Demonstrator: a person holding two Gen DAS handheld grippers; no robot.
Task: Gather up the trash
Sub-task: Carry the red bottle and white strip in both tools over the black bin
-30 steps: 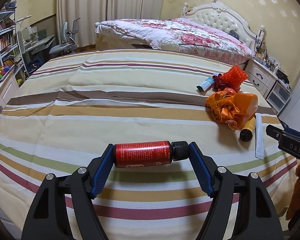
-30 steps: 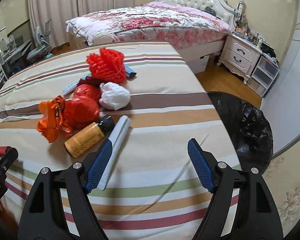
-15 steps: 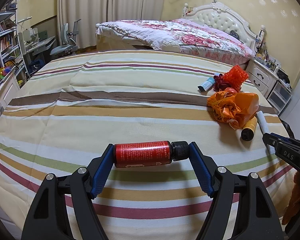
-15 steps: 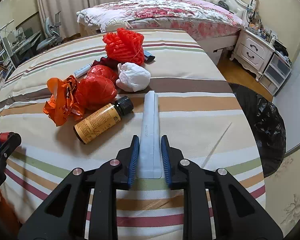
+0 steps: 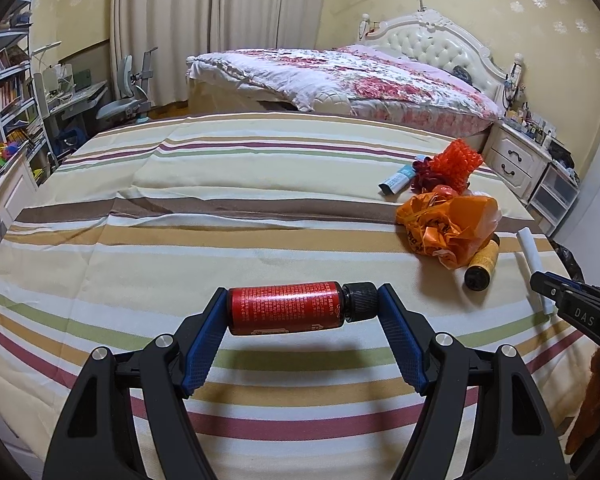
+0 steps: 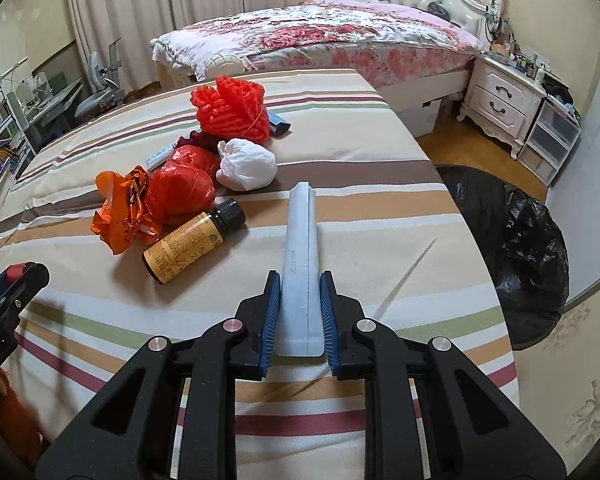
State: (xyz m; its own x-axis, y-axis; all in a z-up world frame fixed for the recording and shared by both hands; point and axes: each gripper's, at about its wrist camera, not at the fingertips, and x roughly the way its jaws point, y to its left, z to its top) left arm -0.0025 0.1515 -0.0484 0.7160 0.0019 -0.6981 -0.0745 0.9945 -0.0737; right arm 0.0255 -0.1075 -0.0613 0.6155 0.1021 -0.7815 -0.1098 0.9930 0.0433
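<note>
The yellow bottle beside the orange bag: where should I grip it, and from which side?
Grip the yellow bottle across its labelled body, coming from above with the fingers either side. It lies flat on the striped bedspread, cap towards the orange bag, its near side clear.

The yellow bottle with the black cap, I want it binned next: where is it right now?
The yellow bottle lies on its side on the striped bedspread, left of centre in the right wrist view, between the orange bag and the pale blue tube.

Your orange bag (image 5: 448, 224) covers the top of the yellow bottle (image 5: 482, 265). The blue tube (image 6: 279, 124) lies mostly behind the red net (image 6: 232, 110). The black trash bag (image 6: 516, 240) sinks below the bedspread's (image 6: 380, 200) edge.
</note>
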